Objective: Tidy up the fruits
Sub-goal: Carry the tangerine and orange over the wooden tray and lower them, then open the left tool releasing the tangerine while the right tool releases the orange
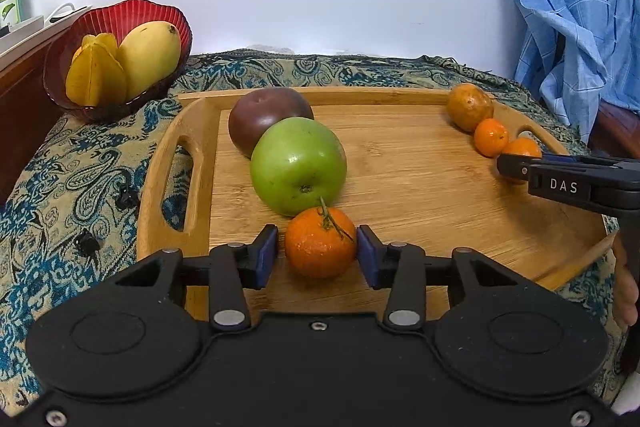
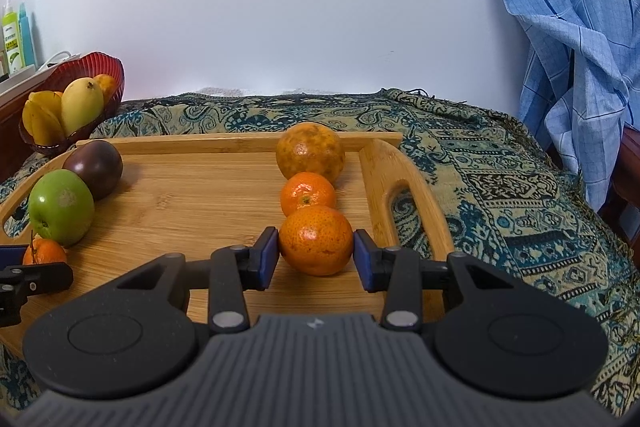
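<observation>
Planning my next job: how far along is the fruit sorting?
Looks nearly done: mango and starfruit in the red bowl; two fruit rows line the tray. Left hand-held gripper straddles the stemmed orange, right hand-held gripper the front orange. Left: probably only backing away.

Tray (image 1: 400,155) sitting on cloth (image 1: 80,179); fruit rows lying along its L & R sides; bowl (image 1: 120,15) w/ fruit standing behind-left.

Both views bright, even, soft light from above; faint shadows under fruit on wooden tray (image 1: 400,163). Small glare spot on green apple (image 1: 298,167). Sharp at centre; strong fisheye bend plus dark vignette at pic corners.
</observation>
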Demonstrator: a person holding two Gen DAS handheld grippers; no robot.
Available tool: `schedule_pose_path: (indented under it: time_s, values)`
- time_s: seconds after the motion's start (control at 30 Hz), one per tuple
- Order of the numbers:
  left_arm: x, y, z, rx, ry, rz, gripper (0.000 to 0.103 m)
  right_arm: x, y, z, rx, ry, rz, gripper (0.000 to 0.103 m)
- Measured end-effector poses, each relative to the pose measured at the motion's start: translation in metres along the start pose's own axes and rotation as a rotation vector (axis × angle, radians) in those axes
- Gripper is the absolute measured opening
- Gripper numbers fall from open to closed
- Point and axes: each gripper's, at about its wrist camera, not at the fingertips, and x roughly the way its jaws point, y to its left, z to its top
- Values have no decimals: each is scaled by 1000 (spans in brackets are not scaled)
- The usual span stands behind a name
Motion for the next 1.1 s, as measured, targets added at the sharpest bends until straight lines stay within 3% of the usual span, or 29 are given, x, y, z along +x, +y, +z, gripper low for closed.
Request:
schedule_pose_path:
  time_s: [0.83, 0.9, 1.1]
  values:
    - [-1, 0, -2, 5, 0, 10, 60, -4, 1, 0, -2, -11, 2, 50]
    - [-1, 0, -2, 3, 2, 9, 69, -5, 2, -1, -2, -12, 5, 50]
    - [-2, 0, -4, 5, 1, 10, 74, -8, 3, -1, -9, -19, 15, 60]
